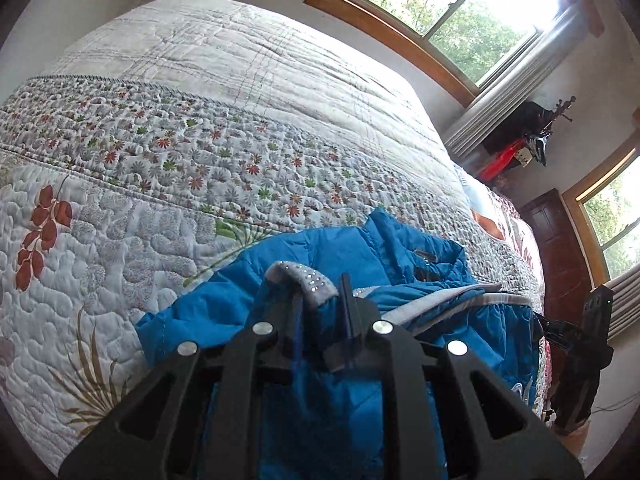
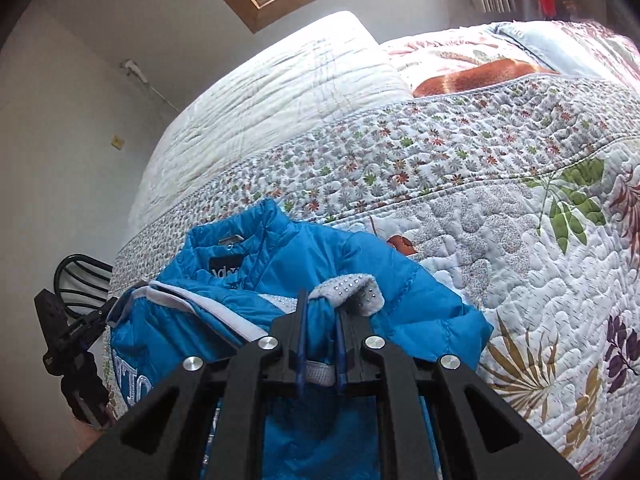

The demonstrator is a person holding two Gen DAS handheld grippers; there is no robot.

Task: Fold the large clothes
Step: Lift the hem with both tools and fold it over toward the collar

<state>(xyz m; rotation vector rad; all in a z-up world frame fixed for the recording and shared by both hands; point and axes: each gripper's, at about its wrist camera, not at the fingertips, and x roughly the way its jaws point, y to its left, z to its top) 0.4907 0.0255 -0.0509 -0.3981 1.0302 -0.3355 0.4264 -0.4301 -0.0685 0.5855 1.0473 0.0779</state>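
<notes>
A bright blue padded jacket (image 1: 360, 248) with grey studded cuffs lies on the floral quilt, collar up at the far side. It also shows in the right wrist view (image 2: 280, 252). My left gripper (image 1: 320, 292) is shut on the jacket's left sleeve just behind its grey cuff (image 1: 308, 280). My right gripper (image 2: 322, 308) is shut on the other sleeve behind its grey cuff (image 2: 356, 292). Both sleeves are lifted over the jacket body. Each gripper shows at the edge of the other's view: the right one (image 1: 580, 344), the left one (image 2: 76, 332).
The quilted bed (image 1: 200, 128) spreads far beyond the jacket; a pillow (image 2: 480, 76) lies at its head. Windows (image 1: 460, 8) and a dark wooden cabinet (image 1: 560, 248) stand by the wall. A black chair (image 2: 80, 272) stands beside the bed edge.
</notes>
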